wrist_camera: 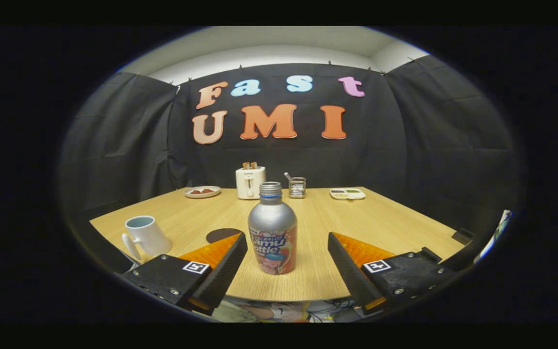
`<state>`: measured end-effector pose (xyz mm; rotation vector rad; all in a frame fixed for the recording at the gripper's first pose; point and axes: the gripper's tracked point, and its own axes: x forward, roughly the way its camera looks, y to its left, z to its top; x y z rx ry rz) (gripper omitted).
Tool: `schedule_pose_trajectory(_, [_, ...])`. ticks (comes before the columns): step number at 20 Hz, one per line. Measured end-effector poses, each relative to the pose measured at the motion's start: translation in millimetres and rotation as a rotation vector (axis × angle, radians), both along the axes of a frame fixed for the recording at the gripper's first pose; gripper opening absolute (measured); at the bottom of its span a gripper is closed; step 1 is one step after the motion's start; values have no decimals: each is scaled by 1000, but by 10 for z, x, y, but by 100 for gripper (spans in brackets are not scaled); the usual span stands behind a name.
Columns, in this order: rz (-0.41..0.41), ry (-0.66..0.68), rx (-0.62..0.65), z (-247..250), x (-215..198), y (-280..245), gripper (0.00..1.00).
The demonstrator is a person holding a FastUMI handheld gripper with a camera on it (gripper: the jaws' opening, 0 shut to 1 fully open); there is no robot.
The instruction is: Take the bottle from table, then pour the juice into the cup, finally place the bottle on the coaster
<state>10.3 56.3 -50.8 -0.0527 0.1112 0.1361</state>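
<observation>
Silver metal, one bottle (272,228) stands upright on the desk (385,218) — long axis vertical, capped neck up — between the spread fingers of the hand-held gripper (287,245), touching neither. One white cup (145,236) sits off left, one dark coaster (222,234) just beside it — one toaster (250,182) beyond.
</observation>
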Motion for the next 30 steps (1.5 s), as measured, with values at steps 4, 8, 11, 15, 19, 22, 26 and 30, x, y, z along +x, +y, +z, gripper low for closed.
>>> schedule_pose_trajectory(4, [-5, 36, -46, -259, 132, 81, 100])
schedule_pose_trajectory(8, [-31, 56, -73, -499, 281, 103, 100])
schedule_pose_trajectory(11, [-38, 81, -67, -660, 354, 118, 100])
schedule_pose_trajectory(15, [-34, 100, -42, -753, 405, 124, 96])
schedule_pose_trajectory(19, [-26, 102, -41, -795, 431, 150, 86])
schedule_pose_trajectory(22, [-23, 98, -43, -805, 437, 162, 77])
schedule_pose_trajectory(26, [-25, 102, -44, -794, 411, 175, 72])
schedule_pose_trajectory(30, [-37, 59, -56, -613, 370, 229, 72])
